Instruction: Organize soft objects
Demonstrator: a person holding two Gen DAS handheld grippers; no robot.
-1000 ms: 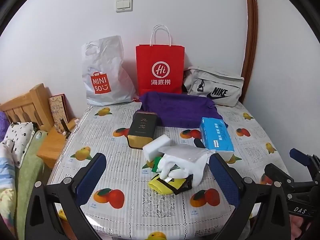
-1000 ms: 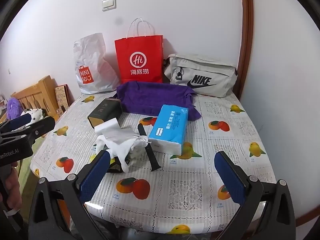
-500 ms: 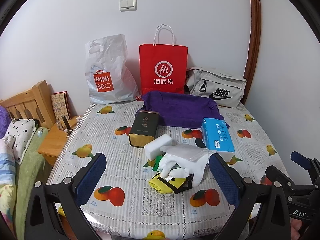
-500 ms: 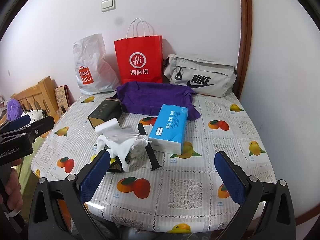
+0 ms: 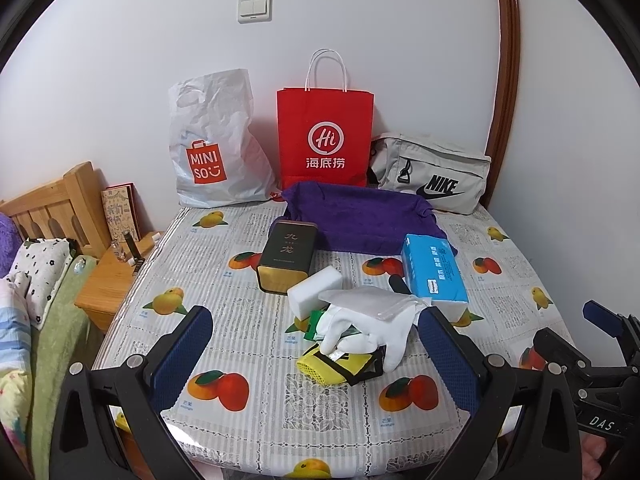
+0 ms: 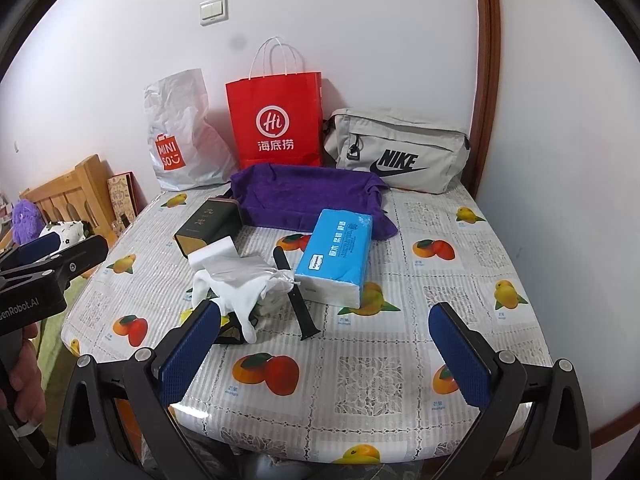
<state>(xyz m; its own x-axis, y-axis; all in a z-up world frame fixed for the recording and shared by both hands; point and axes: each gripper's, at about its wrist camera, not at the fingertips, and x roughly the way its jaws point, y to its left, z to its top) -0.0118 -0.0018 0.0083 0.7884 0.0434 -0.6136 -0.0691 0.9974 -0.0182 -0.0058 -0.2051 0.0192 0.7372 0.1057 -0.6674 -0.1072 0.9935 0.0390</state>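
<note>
Both tools hang back at the near table edge, nothing picked yet. The left gripper (image 5: 316, 354) is spread wide and empty at the bottom of its frame, lined up on the white glove (image 5: 366, 326) heaped mid-frame over a yellow mesh pouch (image 5: 320, 364), likely the first soft target. The right gripper (image 6: 330, 350), just as wide and empty, faces the blue tissue pack (image 6: 336, 250) at centre. The purple towel (image 6: 308, 196) lies behind, before three bags against the wall.

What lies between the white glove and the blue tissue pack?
A black strap lies between the white glove and the blue tissue pack, clearest in the right wrist view.
</note>
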